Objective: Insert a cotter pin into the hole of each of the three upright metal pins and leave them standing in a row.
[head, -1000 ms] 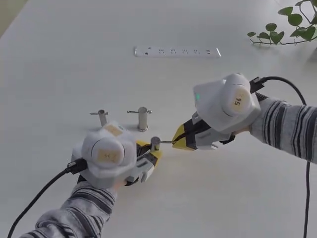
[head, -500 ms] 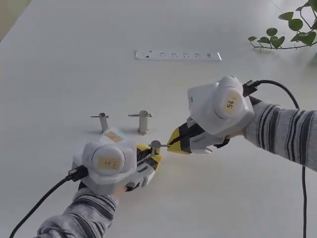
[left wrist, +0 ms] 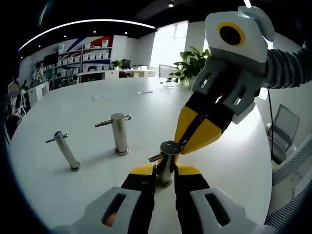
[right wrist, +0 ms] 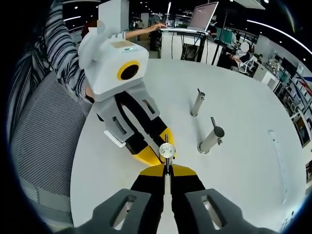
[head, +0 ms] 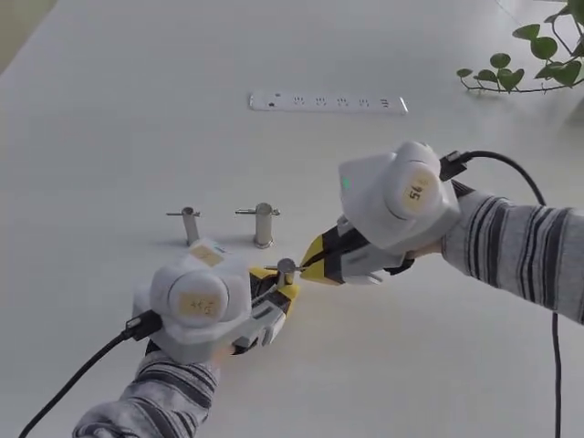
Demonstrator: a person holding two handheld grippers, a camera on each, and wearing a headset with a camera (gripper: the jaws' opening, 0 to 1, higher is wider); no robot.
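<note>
1. Head view: on the white bench [head: 109,137] the near metal pin [head: 286,270] stands upright. The left gripper [head: 276,294] has its fingers closed on the pin's lower shaft. The right gripper [head: 308,265] reaches in from the right, its yellow fingers narrow and their tips just beside the pin's top. Behind stand the left far pin [head: 190,225] and the right far pin [head: 263,226], apart from each other. Each has a seated cotter pin [head: 245,211] through the hole near its top. A power strip [head: 328,101] lies farther back, and a plant [head: 538,46] is at the far right corner.

2. Left gripper view: the left gripper's fingers [left wrist: 141,171] clamp the near metal pin [left wrist: 165,163] from both sides. A cotter pin [left wrist: 155,157] sticks out of the pin's upper hole on the left. The right gripper [left wrist: 183,145] touches the opposite side. The left far pin [left wrist: 66,151] leans in this view; the right far pin [left wrist: 119,134] is upright.

3. Right gripper view: the right gripper's fingers [right wrist: 151,178] are nearly together, pinching the thin cotter pin [right wrist: 167,166], which runs straight into the near metal pin [right wrist: 167,150]. The left gripper [right wrist: 148,152] holds that pin from beyond.
</note>
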